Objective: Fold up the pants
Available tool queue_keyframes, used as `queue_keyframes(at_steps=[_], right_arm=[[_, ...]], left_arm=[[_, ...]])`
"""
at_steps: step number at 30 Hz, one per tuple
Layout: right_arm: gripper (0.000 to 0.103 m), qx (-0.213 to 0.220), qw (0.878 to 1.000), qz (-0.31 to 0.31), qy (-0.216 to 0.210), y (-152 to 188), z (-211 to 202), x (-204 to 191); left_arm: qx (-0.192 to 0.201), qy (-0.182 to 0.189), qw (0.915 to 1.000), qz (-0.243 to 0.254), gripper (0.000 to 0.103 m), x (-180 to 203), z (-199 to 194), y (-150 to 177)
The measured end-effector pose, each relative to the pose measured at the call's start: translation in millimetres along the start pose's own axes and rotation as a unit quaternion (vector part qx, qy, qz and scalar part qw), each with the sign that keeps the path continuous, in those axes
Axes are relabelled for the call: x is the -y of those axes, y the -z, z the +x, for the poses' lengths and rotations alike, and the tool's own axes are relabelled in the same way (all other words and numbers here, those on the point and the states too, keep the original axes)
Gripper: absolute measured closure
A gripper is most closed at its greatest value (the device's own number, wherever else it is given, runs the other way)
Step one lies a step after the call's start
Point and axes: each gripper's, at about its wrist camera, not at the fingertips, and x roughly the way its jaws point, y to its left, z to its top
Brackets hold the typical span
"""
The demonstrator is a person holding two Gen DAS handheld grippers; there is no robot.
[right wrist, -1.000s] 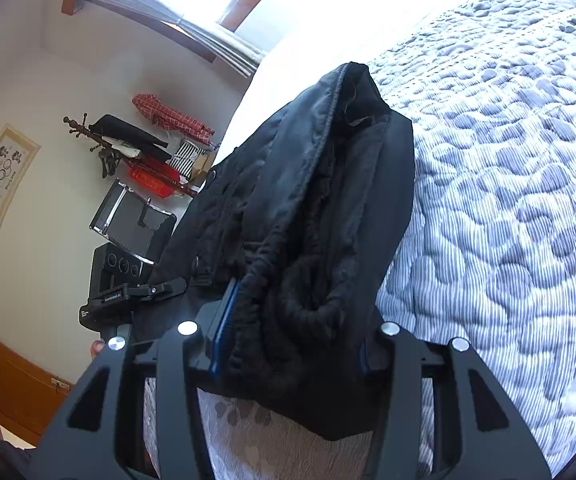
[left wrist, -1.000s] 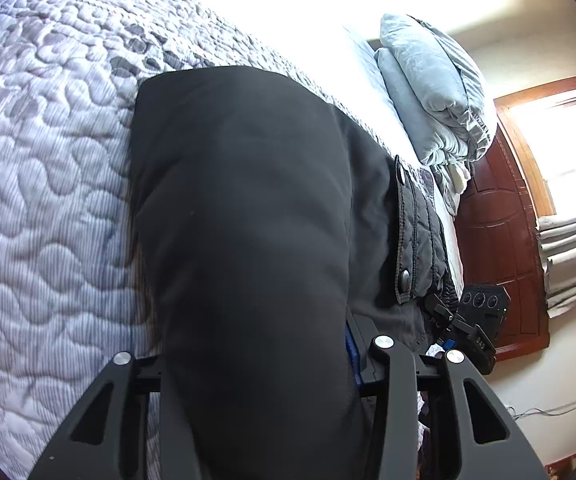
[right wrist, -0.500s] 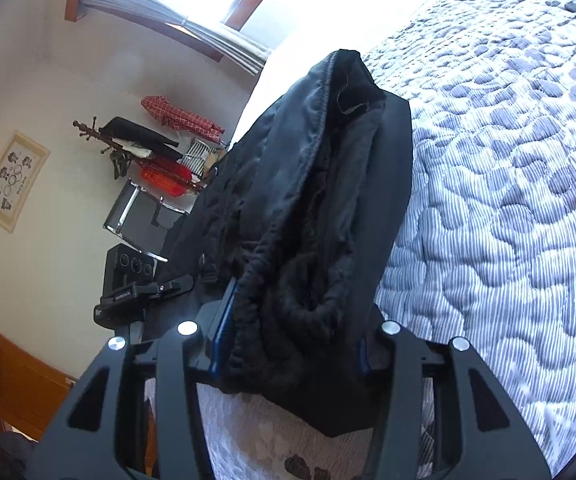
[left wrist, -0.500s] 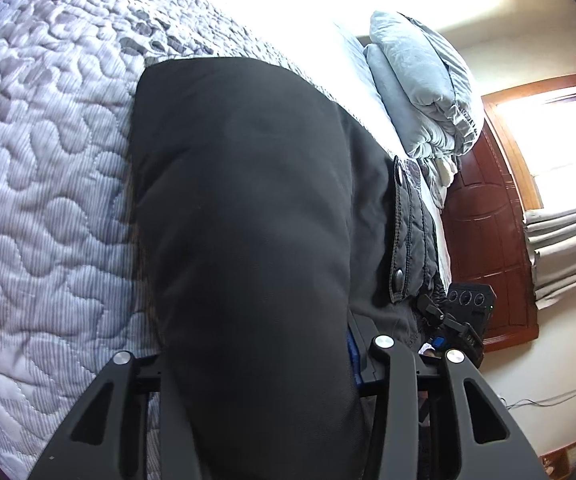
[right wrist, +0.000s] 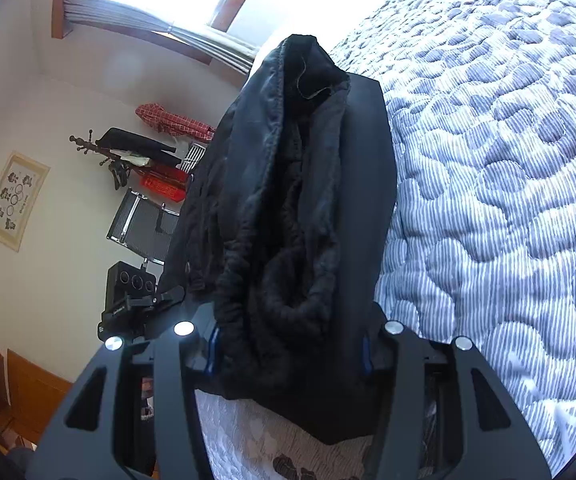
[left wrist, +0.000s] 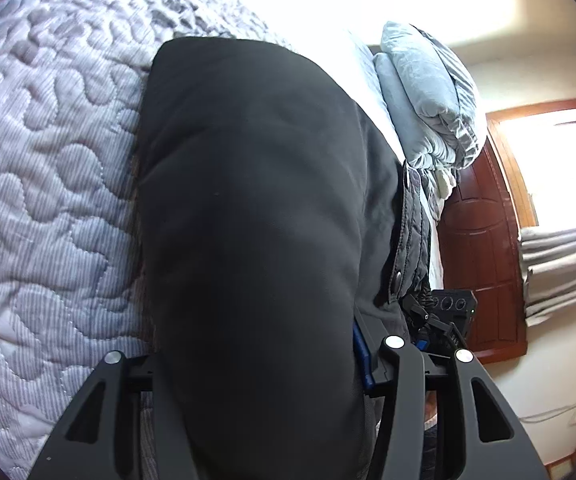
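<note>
You are working over the quilted bedspread [left wrist: 48,184], where the black pants [left wrist: 256,208] are lying in a thick folded bundle that is reaching from both tools toward the pillows [left wrist: 428,92]. You are holding one end of that bundle with each hand. Your left gripper [left wrist: 260,356] has the fabric between its jaws, which have just been opening, so the grip looks to be easing. Your right gripper [right wrist: 288,344] is pinching the bunched waistband end. You seem to be laying the fold down; next, let go fully, draw back without dragging cloth, and smooth the stack.
</note>
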Motion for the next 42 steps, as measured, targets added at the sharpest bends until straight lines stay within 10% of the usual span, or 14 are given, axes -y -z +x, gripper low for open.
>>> queue_keyframes(at_steps=[8,15,21,31,42], right_arm=[[0.013,0.018,0.999,-0.024,0.040,4,-15,-17],[0.013,0.074,0.987,-0.033,0.136,34,-80,-31],[0.013,0.111,0.965,-0.064,0.230,67,-105,-63],[0.013,0.116,0.940,-0.100,0.304,108,-105,-101],[0.013,0.089,0.919,-0.114,0.368,151,-99,-121]], left_arm=[[0.011,-0.004,0.9984,-0.056,0.014,-17,-19,12],[0.116,-0.106,0.9858,-0.057,0.009,-15,-87,52],[0.165,-0.240,0.9562,0.035,0.008,25,-108,98],[0.147,-0.304,0.9339,0.119,0.008,76,-92,135],[0.145,-0.311,0.9284,0.142,0.004,113,-93,190]])
